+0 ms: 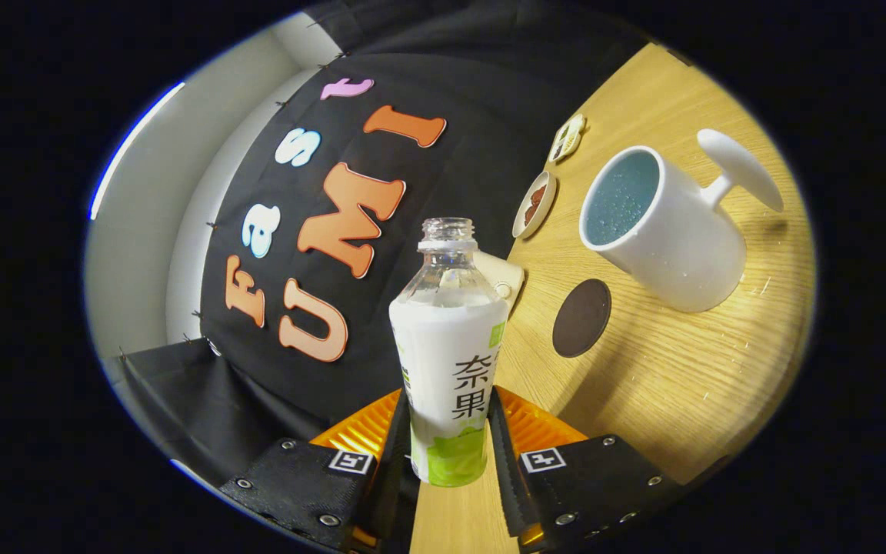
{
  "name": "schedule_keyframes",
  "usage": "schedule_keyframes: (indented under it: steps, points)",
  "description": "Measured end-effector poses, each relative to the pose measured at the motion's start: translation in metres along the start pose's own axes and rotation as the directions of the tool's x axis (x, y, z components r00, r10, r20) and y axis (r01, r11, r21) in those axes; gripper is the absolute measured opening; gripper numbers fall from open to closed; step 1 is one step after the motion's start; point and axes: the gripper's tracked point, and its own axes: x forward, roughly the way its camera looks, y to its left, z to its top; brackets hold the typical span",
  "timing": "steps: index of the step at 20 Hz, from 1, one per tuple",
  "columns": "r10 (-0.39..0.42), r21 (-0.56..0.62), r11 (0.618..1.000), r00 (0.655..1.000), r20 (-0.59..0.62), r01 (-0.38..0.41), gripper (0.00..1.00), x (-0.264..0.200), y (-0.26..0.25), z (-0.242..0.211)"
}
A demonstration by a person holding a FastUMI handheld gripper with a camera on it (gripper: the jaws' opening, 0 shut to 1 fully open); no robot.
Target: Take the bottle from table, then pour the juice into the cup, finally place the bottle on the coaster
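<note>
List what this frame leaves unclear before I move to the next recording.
- Gripper view: bottle sits between the claw fingers; its label wrap hides any juice level.
- Cup: the far side is hidden by its own body.
- Two small dishes beyond the coaster: contents too small to identify.

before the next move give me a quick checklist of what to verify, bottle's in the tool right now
1. Grip: the tool has both fingers pressed on the bottle: ok.
2. Cap: the bottle's neck is open, no cap on it: ok.
3. Cup: mouth open, on the wooden table beyond the fingers, to the right: ok.
4. Pour done: bluish contents show in the cup; whether the bottle still holds juice: cannot tell.
5. Coaster: dark round disc just ahead of the bottle, nothing on it: ok.
6. Two small dishes lie beyond the coaster, apart from it: ok.
</note>
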Motion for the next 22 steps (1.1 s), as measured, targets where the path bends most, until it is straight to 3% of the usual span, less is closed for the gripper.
schedule_keyframes:
  steps: [12,22]
  points:
    - [-0.018,0.261,0.965,1.000,0.025,0.011,0.55,-0.010,-0.010,0.019]
    - [0.025,0.422,0.905,0.996,0.082,-0.057,0.55,-0.015,-0.003,0.027]
